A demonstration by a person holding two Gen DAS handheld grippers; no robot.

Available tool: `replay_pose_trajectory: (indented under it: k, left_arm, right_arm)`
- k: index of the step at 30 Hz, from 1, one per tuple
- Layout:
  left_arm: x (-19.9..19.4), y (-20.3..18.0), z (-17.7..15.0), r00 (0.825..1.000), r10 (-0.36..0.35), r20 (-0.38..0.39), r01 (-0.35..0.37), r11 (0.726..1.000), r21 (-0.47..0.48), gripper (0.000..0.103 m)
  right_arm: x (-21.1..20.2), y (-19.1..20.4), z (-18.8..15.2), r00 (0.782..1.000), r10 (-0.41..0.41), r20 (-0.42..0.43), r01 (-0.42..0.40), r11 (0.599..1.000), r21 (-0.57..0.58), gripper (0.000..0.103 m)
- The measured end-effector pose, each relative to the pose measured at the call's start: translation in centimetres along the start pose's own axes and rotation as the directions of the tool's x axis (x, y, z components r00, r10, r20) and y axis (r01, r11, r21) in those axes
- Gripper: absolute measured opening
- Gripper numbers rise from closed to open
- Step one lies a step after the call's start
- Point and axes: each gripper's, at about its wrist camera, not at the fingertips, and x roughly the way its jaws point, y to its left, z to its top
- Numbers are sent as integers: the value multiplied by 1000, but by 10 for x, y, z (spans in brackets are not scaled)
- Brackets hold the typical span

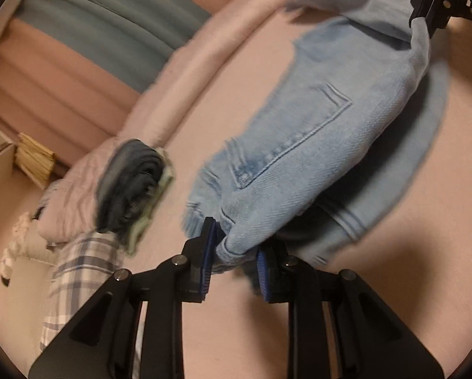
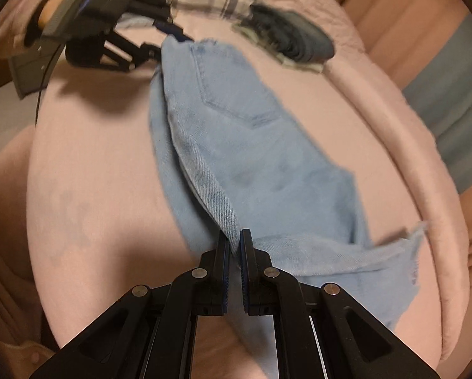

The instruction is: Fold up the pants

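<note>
The pants (image 1: 330, 145) are light blue denim, a matt cloth with a visible twill weave, stitched seams and frayed, rough edges. The left gripper (image 1: 236, 252) and right gripper (image 2: 235, 246) are matt black plastic with small shiny metal pins; their pads (image 1: 209, 246) are blue and ribbed. The bed cover (image 2: 93, 158) is a smooth, matt pink cloth. The folded dark pile (image 1: 131, 186) is darker denim. The checked shirt (image 1: 81, 262) is thin woven cloth.

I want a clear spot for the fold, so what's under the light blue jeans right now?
Under the light blue jeans, held by left tongs and right tongs, only the pink bed cover shows. Whatever lies directly beneath the denim is covered.
</note>
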Motion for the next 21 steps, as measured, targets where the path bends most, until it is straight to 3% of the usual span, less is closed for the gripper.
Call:
replay_pose_trajectory:
  k: [3, 5, 8, 10, 13, 14, 15, 16, 21]
  left_arm:
    - [2, 4, -3, 999, -42, -8, 42, 998, -37, 24]
    - [6, -12, -8, 998, -61, -32, 61, 998, 14, 24]
    - [4, -33, -15, 999, -20, -32, 23, 995, 99, 26]
    - [1, -30, -13, 999, -23, -45, 27, 997, 78, 34]
    - [-6, -13, -13, 996, -3, -87, 4, 1000, 5, 72]
    - [-13, -2, -15, 995, -16, -98, 11, 999, -46, 81]
    - [-19, 3, -16, 995, -36, -92, 28, 996, -88, 81]
    - [-26, 8, -16, 995, -50, -81, 39, 990, -132, 81]
    - [-51, 14, 13, 988, -149, 33, 149, 909, -388, 81]
  right_arm:
    - [1, 5, 6, 999, -31, 23, 30, 999, 11, 6]
    - [14, 14, 0, 1000, -3, -4, 3, 1000, 9, 6]
    - [31, 28, -9, 998, 14, -56, -14, 1000, -2, 7]
    - [29, 27, -15, 999, 17, -32, -16, 999, 39, 8]
    - [23, 9, -17, 996, 91, -20, -87, 985, 147, 17]
    - [18, 2, -20, 992, 125, -17, -119, 974, 195, 30]
    - [10, -5, -23, 988, 153, 0, -149, 959, 243, 43]
    - [1, -13, -26, 985, 171, 32, -173, 945, 277, 47]
    - [-30, -49, -30, 940, 236, 246, -321, 852, 413, 48]
